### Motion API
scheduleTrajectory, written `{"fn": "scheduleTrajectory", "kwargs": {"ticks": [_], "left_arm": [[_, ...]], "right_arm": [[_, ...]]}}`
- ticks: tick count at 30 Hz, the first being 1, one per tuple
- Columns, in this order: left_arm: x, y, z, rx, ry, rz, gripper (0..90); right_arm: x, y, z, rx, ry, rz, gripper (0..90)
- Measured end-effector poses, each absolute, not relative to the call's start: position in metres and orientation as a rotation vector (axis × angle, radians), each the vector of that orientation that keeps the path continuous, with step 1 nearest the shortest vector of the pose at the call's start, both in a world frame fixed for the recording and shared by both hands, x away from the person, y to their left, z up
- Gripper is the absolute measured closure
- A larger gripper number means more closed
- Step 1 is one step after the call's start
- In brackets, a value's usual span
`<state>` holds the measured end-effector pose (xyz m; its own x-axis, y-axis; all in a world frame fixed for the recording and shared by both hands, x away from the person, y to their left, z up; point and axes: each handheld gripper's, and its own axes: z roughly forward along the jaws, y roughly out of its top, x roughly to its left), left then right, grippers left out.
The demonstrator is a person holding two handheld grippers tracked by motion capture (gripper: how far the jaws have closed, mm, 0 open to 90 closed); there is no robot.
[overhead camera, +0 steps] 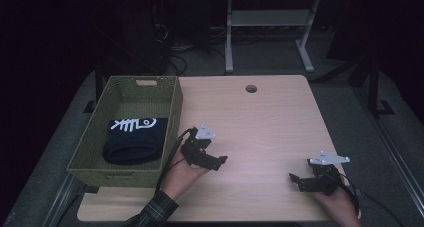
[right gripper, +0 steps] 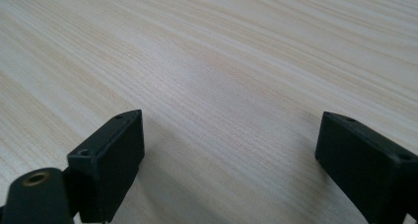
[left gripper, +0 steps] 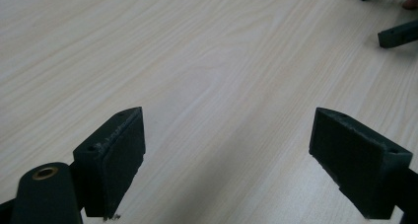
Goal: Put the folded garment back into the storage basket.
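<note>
The left gripper (overhead camera: 218, 161) hovers low over the pale wooden table (overhead camera: 260, 117), jaws spread wide with nothing between them, just right of the olive-green woven rectangular basket (overhead camera: 172, 114). The right gripper (overhead camera: 295, 179), well away from the basket near the table's front right corner, also has its jaws parted and empty. Inside the basket, toward its front, lies a folded black cloth with a white fishbone print (overhead camera: 134, 139).
</note>
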<state>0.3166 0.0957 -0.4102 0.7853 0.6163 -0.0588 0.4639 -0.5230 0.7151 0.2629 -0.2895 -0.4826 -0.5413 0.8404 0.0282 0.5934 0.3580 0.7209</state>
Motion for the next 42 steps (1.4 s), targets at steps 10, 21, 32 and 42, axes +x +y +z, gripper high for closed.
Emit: {"fn": "scheduleTrajectory", "kwargs": {"ticks": [10,21,32,42], "left_arm": [[0.309,0.103,-0.439,2.217,0.797,0.238,13.1],[0.309,0.103,-0.464,2.226,0.800,0.282,12.8],[0.310,0.099,-0.477,2.253,0.768,0.322,12.7],[0.309,0.100,-0.478,2.240,0.760,0.326,12.6]], "right_arm": [[0.263,-0.289,-0.483,1.261,2.280,0.992,10.9],[0.263,-0.289,-0.483,1.261,2.280,0.991,10.9],[0.263,-0.289,-0.483,1.259,2.282,0.991,10.9],[0.263,-0.289,-0.483,1.258,2.282,0.991,10.8]]}}
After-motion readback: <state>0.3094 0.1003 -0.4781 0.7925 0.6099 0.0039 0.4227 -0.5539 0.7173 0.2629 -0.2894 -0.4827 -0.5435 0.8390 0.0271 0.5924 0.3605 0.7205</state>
